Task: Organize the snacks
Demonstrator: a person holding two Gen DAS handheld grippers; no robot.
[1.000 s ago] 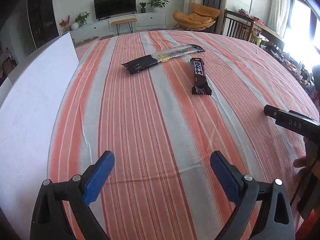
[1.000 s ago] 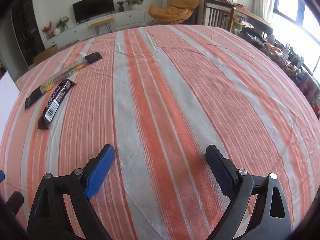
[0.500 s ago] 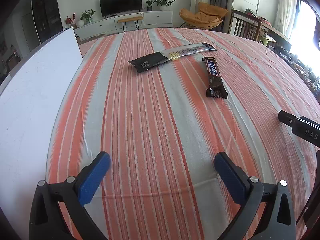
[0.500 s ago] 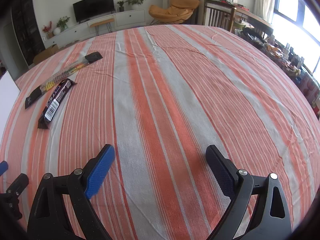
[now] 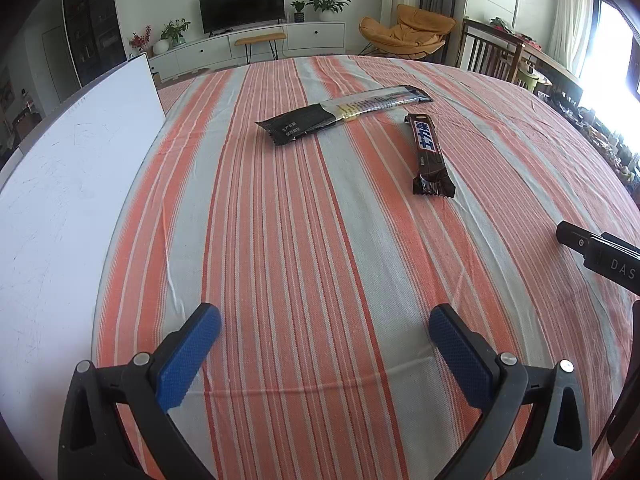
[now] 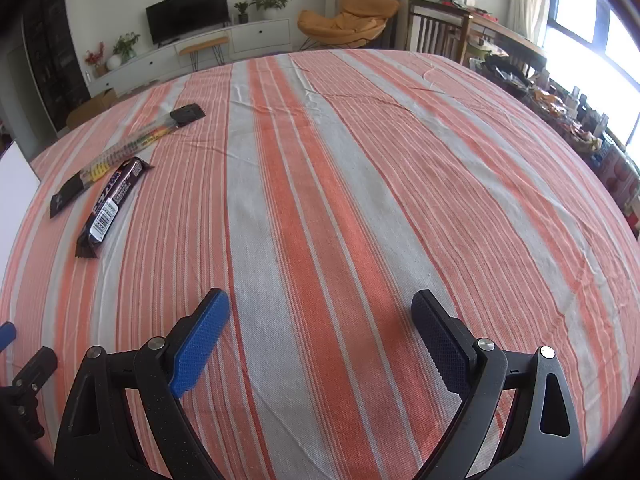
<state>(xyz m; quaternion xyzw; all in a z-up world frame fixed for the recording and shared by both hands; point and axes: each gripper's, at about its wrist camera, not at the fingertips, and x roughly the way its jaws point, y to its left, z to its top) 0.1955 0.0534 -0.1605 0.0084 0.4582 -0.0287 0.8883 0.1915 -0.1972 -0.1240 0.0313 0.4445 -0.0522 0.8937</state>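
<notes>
Task status: at or near the start, judging by the layout. Two snacks lie loose on the worktop (image 5: 320,264), which is covered by an orange-and-grey striped cloth. The long black-and-clear plastic snack packet (image 5: 340,117) lies at an angle at the far side. The dark brown wrapped chocolate bar (image 5: 429,152) lies just beside it, apart from it. Neither is gripped.

The left hand-held gripper (image 5: 324,342) has its jaws spread wide and empty, well short of both snacks. The right hand-held gripper (image 6: 320,334) is likewise spread and empty, over bare cloth.

A flat white board (image 5: 64,184) lies at the left edge of the cloth; whether it is the destination cannot be told. Both pickups and placements remain.
</notes>
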